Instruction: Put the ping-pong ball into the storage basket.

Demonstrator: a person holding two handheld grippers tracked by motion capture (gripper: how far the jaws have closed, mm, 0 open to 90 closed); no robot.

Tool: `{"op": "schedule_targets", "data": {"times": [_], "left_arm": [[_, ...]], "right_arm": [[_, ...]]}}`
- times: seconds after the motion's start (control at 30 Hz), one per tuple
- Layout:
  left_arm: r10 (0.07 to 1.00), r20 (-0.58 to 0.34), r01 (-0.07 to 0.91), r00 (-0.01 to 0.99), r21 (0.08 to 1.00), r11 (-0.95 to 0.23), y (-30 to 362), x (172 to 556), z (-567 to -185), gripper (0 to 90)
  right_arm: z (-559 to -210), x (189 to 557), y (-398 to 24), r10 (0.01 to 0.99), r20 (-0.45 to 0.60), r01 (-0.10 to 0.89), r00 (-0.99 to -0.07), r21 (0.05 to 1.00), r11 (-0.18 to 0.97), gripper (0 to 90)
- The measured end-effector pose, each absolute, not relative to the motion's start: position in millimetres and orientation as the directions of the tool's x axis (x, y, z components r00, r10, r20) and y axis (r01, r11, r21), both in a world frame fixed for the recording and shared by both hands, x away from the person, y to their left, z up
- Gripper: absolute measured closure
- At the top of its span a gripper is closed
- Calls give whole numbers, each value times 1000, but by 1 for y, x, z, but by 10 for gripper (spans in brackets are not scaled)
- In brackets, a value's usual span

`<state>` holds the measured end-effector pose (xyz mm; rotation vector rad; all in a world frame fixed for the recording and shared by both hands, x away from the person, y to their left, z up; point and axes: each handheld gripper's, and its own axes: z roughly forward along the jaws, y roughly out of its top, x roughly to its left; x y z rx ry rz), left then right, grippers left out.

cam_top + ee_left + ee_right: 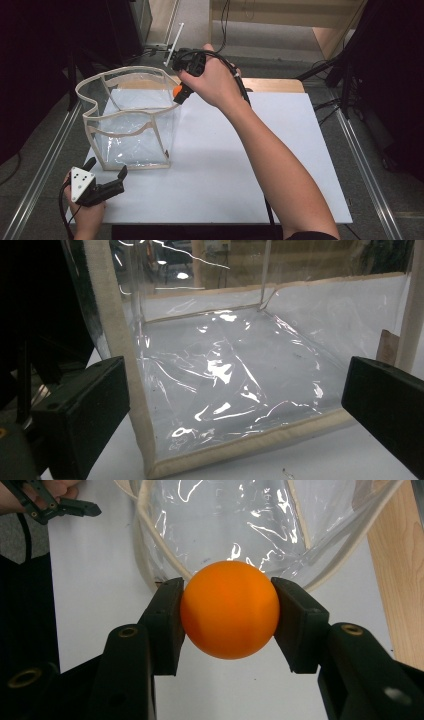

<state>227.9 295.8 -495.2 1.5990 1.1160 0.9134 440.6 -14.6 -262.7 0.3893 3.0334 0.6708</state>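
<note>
Orange ball [229, 616] looks light, smooth, apt to slip; my right claw [229, 622] pinches it across its middle above the clear bag [131, 120]. Left claw [106, 172] rests spread.

- In the high view the orange ball [176, 90] shows as a sliver; the hand [212, 80] and right claw [181, 93] cover the rest.
- The clear bag [225, 375] is cut off by the top edge in both gripper views.
- The left claw [75, 507] is cropped at the right gripper view's top left corner.
- The table [280, 165] has its near edge partly hidden under the forearm.
</note>
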Motion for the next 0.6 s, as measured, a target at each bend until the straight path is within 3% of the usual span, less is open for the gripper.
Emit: {"op": "schedule_targets", "data": {"times": [0.6], "left_arm": [[951,54,245,306,960,-133,296,228,-495,0]], "right_arm": [[-267,447,2,240,45,237,-970,412,880,484]]}}
